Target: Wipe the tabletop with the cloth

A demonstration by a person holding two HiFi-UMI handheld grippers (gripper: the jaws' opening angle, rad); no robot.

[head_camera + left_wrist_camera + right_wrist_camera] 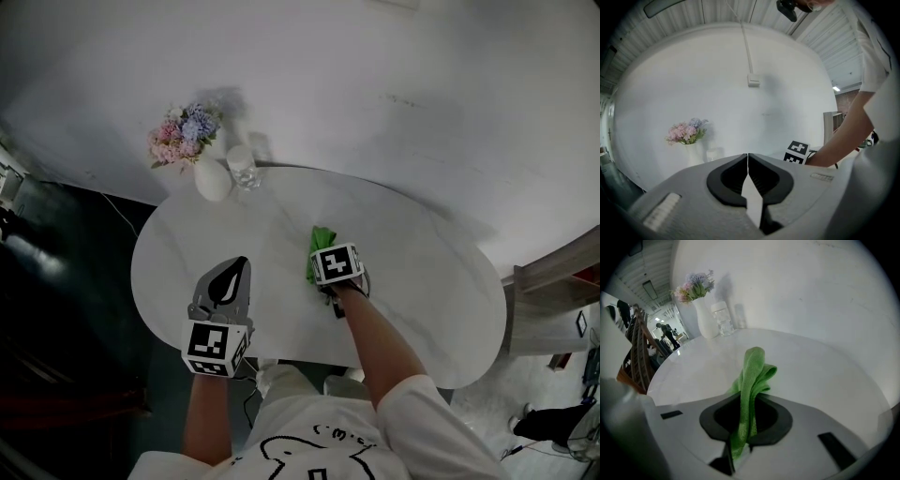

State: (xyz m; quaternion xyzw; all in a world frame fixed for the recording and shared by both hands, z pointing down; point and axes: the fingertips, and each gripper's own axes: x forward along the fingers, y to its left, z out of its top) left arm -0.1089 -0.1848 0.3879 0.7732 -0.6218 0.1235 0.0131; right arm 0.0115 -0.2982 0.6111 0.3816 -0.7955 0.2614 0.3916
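Cloth point(752, 376): green, soft, finely woven fabric, bunched into a folded strip. It is pinched in the right hand-held gripper and pokes forward out of it over the middle of the worktop. I cannot tell whether its far end touches the surface.
Right hand-held gripper point(747, 401): jaws pressed onto the cloth, with only the thickness of the fabric between them. It has a pale grey plastic shell and dark, matte pads hollowed into a shallow curve. The cube on its back carries black-and-white square markers.
Left hand-held gripper point(748, 158): jaws pressed together, tips meeting in a thin line with nothing between them. It has the same grey shell and dark pads, and is held over the near left part of the worktop, apart from the cloth.
Worktop point(412, 281): white, smooth and faintly veined like marble, with a rounded oval outline, set against a pale wall.
Vase point(212, 178): white, glossy and bulb-shaped with a narrow neck, at the far left edge.
Flowers point(185, 131): pink and lilac heads with green leaves, standing in the vase.
Glass point(244, 167): clear and small, just beside the vase.
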